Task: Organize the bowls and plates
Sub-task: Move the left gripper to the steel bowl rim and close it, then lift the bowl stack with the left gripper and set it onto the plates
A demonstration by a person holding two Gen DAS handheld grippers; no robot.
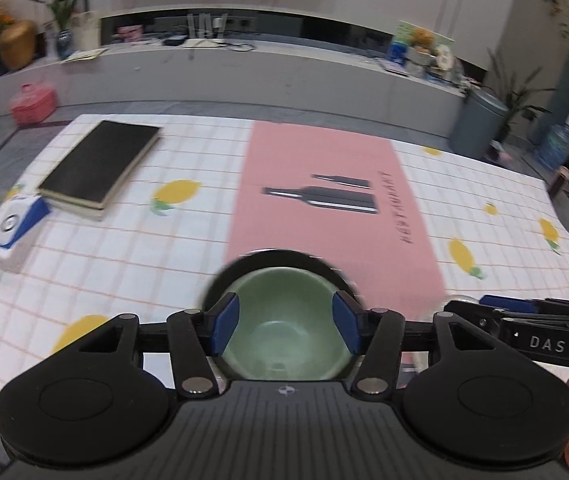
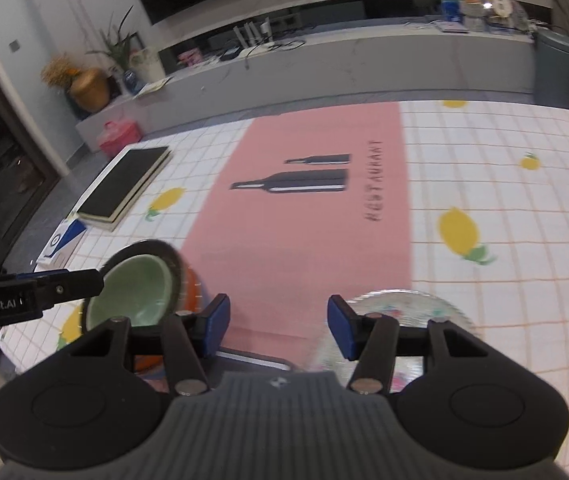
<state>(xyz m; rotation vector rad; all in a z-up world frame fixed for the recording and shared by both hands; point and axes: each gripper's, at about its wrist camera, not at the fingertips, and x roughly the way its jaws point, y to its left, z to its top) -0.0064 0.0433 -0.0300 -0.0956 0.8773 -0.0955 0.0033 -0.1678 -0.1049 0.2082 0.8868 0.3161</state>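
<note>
A green bowl with a dark outside sits between the blue pads of my left gripper, which is shut on it. In the right wrist view the same bowl is tilted above an orange bowl at the table's near left, with the left gripper reaching in from the left. My right gripper is open and empty over the pink mat. A clear patterned plate lies just beyond its right finger. The right gripper shows at the right edge of the left wrist view.
A black book lies at the table's far left, with a blue and white box near it. The lemon-print tablecloth covers the table. A long low cabinet and a grey bin stand beyond.
</note>
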